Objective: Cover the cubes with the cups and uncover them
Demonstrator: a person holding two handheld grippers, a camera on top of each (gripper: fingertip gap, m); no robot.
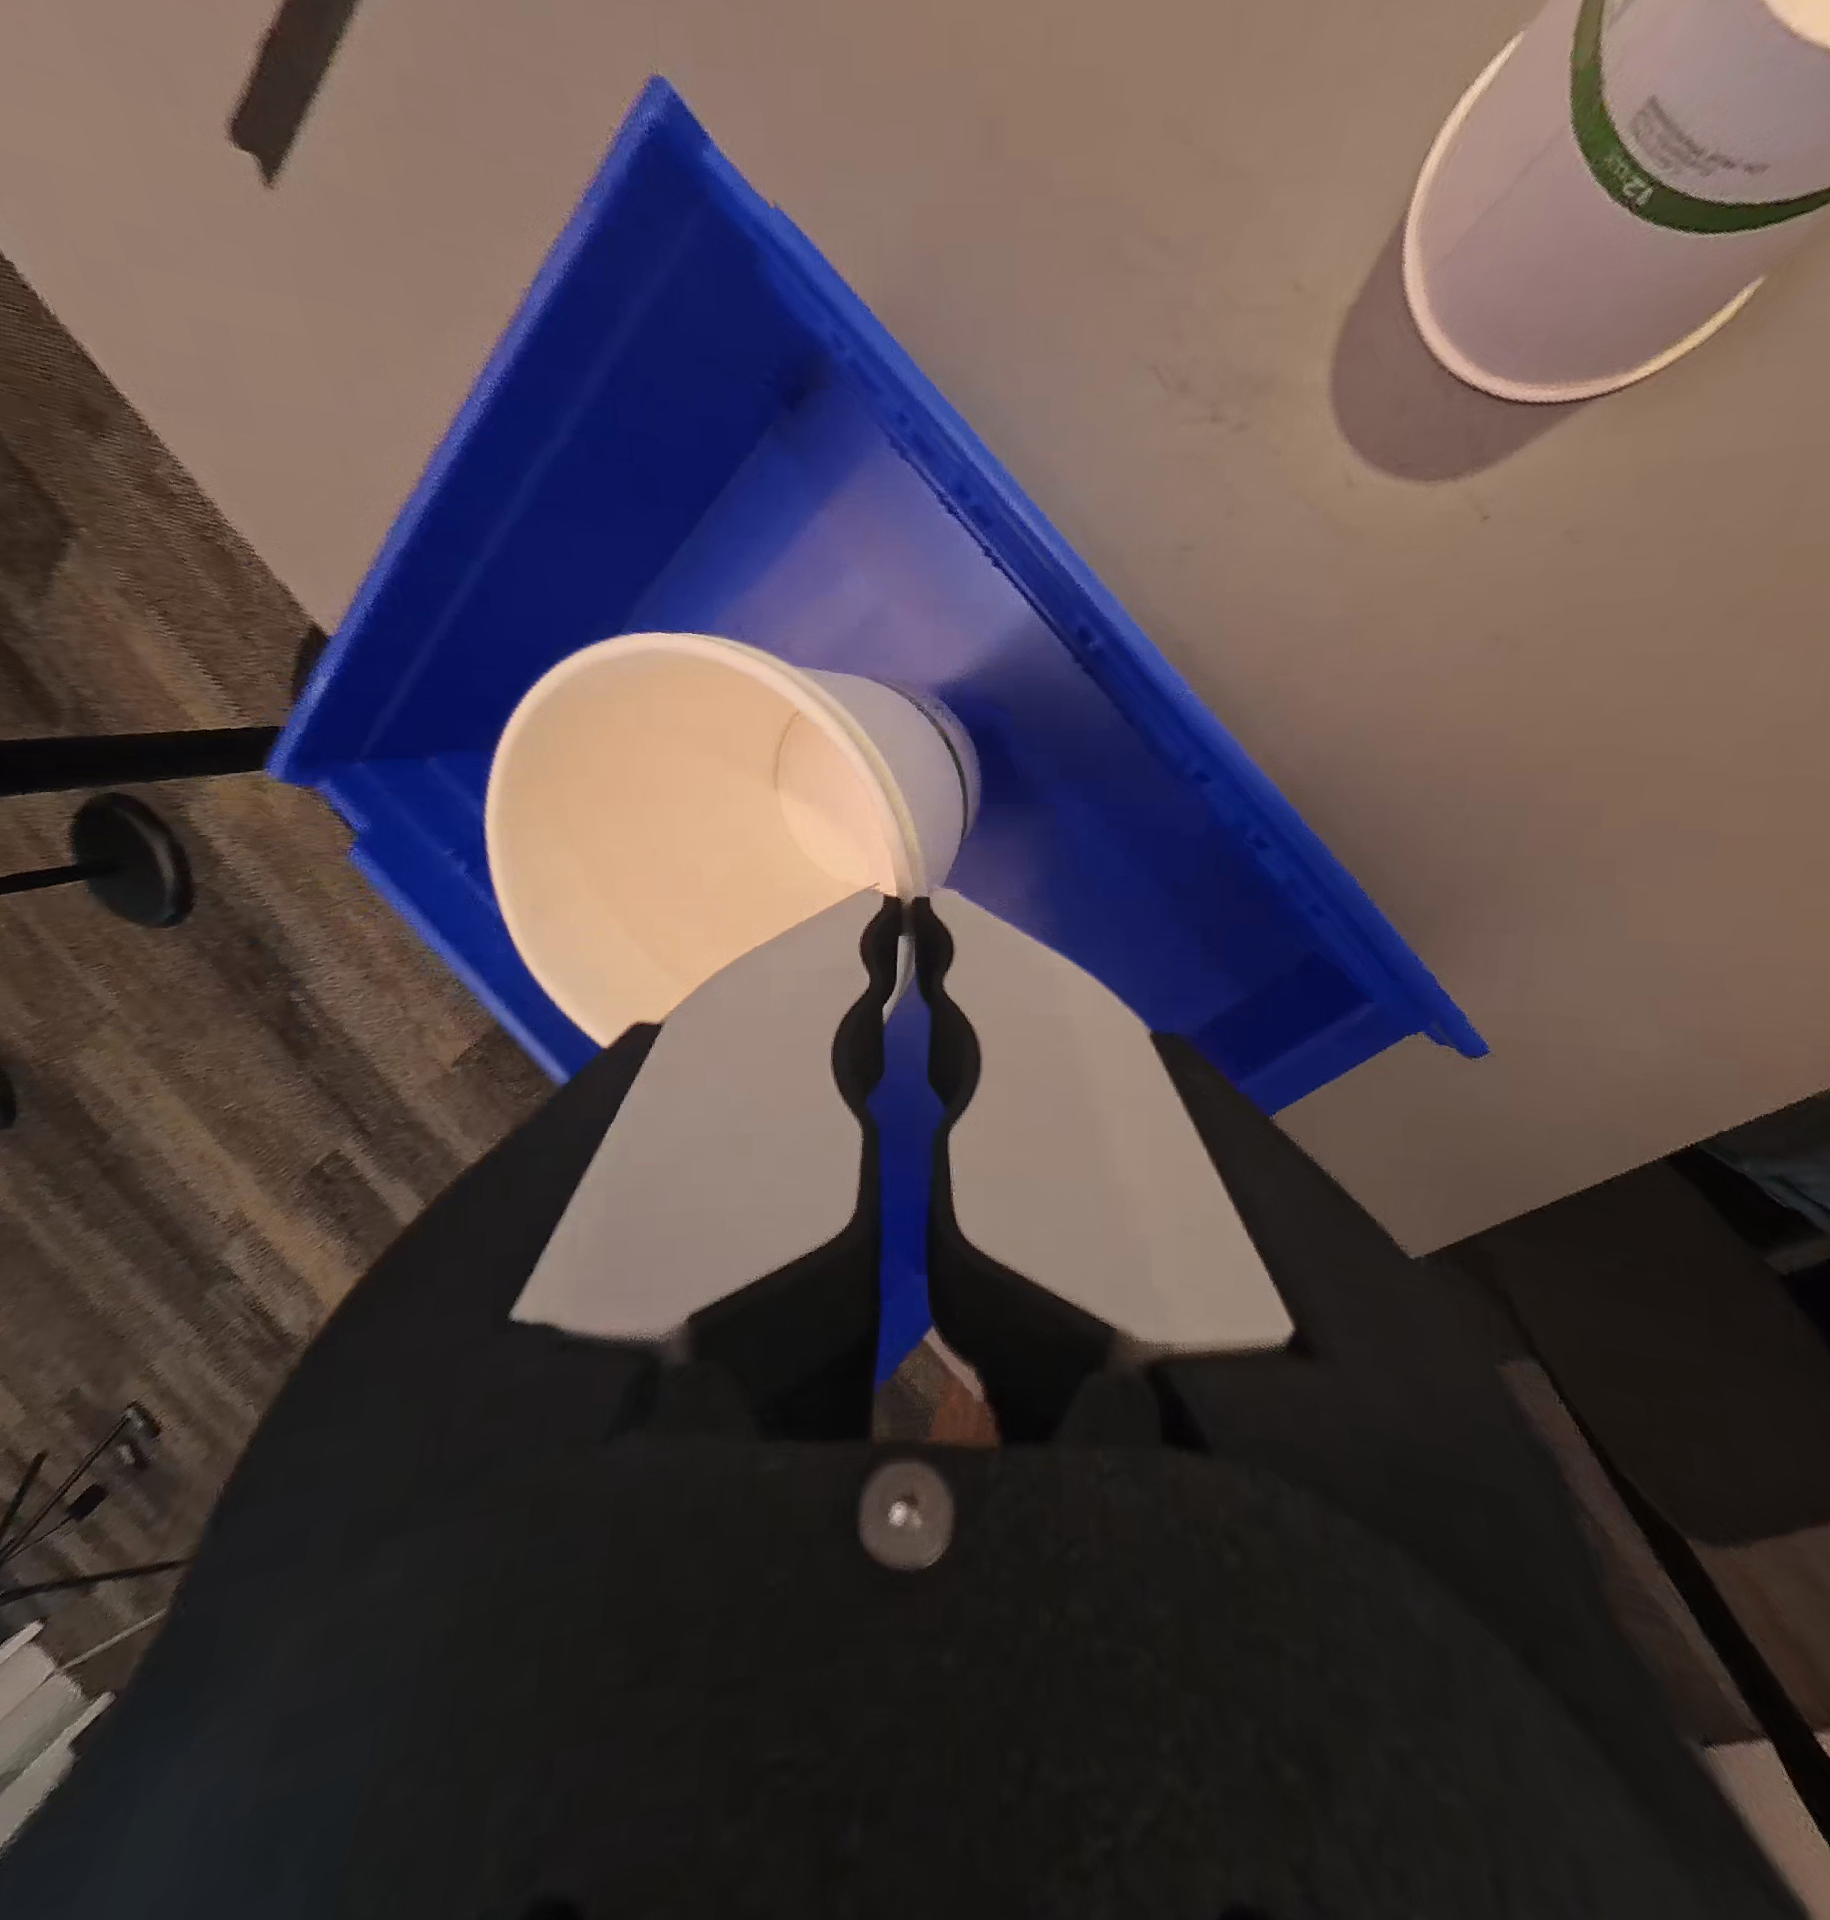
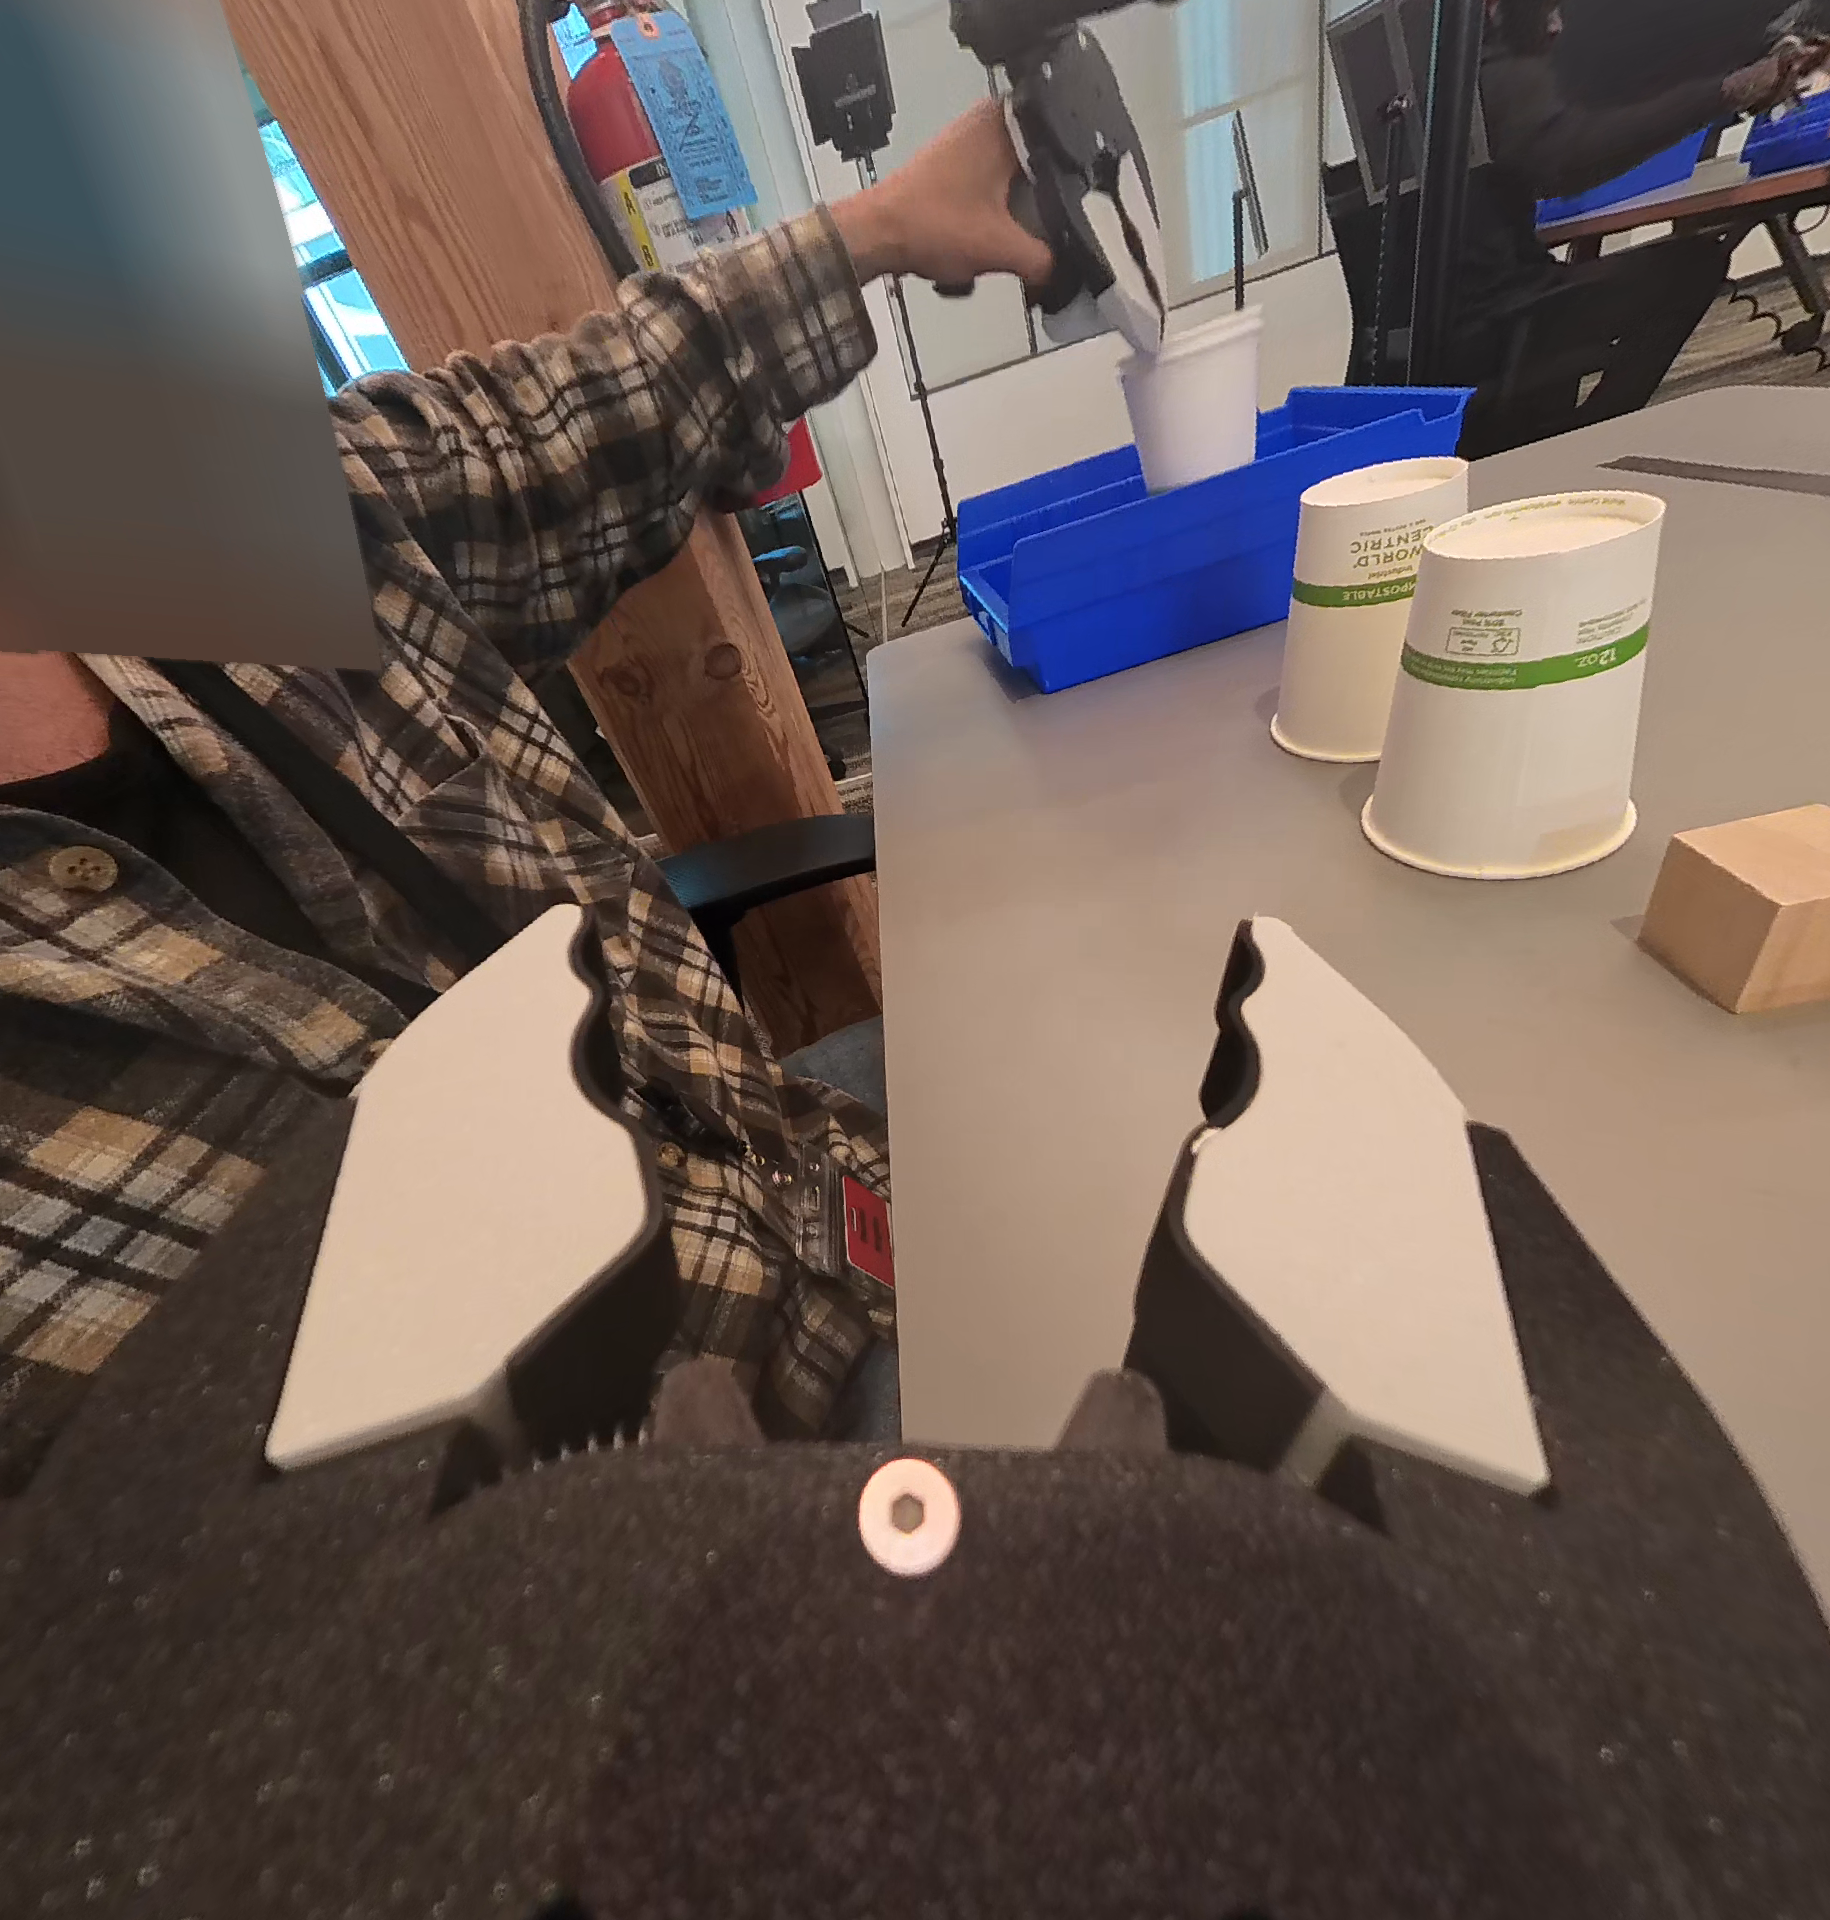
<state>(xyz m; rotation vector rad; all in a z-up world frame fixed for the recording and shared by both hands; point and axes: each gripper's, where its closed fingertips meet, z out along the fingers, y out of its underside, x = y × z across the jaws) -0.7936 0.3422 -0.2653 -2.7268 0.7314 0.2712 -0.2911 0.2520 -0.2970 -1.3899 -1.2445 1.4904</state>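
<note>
Grey table (image 2: 1098, 831) noted: your left gripper (image 1: 906, 914) pinches the stacked cups' (image 1: 703, 821) rim above the blue bin (image 1: 599, 416), right gripper (image 2: 916, 1039) idles wide near the wooden cube (image 2: 1773, 904); lift straight, avoiding bin walls.

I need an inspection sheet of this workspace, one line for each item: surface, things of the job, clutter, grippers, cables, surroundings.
Surface: grey table top, bare near its front edge.
Job's things: white paper cup, mouth up, over the blue plastic bin; two white paper cups with green bands upside down on the table; one uncovered light wooden cube.
Clutter: nothing seen.
Grippers: left gripper shut on the held cup's rim; right gripper open and empty at the table's edge.
Cables: thin dark cables on the floor.
Surroundings: wooden post, red fire extinguisher, person's plaid sleeve.
</note>
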